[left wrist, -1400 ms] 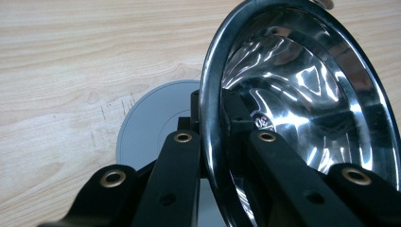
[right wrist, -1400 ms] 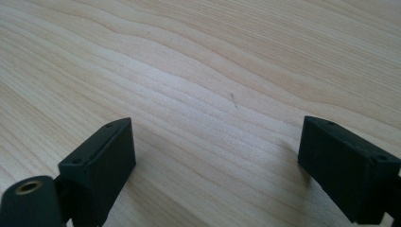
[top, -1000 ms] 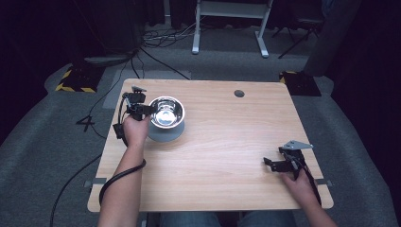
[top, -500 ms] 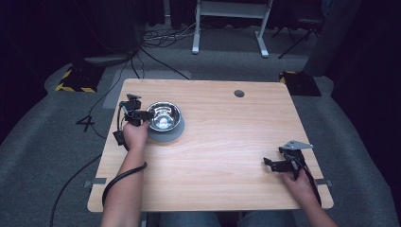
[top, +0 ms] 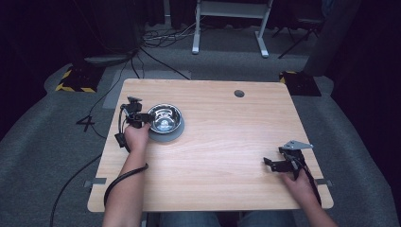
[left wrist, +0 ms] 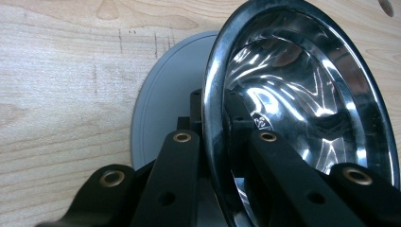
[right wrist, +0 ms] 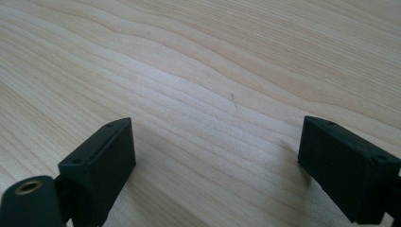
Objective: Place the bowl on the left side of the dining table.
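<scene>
At the upper left of the worktop [top: 213,142], the left claw [top: 142,118] is clamped on the rim of the steel bowl [top: 164,118], which sits on a grey plate [top: 165,137]. At lower right, the right claw [top: 276,161] rests with jaws wide apart, holding nothing.

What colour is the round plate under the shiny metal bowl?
Plain grey round plate, no pattern; it shows best in the left gripper view, beneath the shiny metal bowl.

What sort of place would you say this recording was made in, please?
Probably a lab or studio set up for recording: a lone wooden table on grey carpet, cables trailing across the floor, hazard-striped floor plates, and dark surroundings.
</scene>
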Available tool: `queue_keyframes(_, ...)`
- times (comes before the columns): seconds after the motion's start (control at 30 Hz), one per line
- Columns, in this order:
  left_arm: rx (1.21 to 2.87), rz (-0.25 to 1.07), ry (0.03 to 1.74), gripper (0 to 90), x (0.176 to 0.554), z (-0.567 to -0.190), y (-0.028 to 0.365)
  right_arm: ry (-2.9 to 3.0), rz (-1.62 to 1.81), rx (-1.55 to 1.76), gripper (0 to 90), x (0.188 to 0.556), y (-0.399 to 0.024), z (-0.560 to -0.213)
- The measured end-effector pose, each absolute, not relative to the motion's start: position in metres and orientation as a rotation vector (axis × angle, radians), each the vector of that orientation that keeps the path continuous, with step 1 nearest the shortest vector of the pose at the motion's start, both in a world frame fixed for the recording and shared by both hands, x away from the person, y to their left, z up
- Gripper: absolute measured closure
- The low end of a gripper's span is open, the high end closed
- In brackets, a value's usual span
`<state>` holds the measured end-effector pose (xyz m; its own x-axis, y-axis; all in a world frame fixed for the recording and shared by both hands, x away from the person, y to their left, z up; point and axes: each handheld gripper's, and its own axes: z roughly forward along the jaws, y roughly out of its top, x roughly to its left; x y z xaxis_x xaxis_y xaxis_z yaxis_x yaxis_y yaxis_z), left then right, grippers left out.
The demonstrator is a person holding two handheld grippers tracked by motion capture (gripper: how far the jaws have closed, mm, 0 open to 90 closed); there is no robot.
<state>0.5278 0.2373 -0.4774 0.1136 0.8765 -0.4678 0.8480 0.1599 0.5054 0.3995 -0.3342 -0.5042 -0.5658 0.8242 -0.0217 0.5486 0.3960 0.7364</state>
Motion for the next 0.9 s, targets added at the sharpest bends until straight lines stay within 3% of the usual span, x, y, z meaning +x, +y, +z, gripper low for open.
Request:
queue_keyframes(0.27,1.686,0.031,1.699,84.5,0.528,-0.480,0.239,2.278,0.982,1.178,11.7,0.400,-0.335,-0.504)
queue_keyframes(0.6,1.695,0.097,1.671,52.7,0.528,-0.471,0.237,2.277,0.983,1.179,11.7,0.400,-0.335,-0.504)
queue_keyframes(0.9,1.692,0.258,1.664,44.9,0.519,-0.452,0.243,2.276,0.984,1.177,11.7,0.400,-0.335,-0.504)
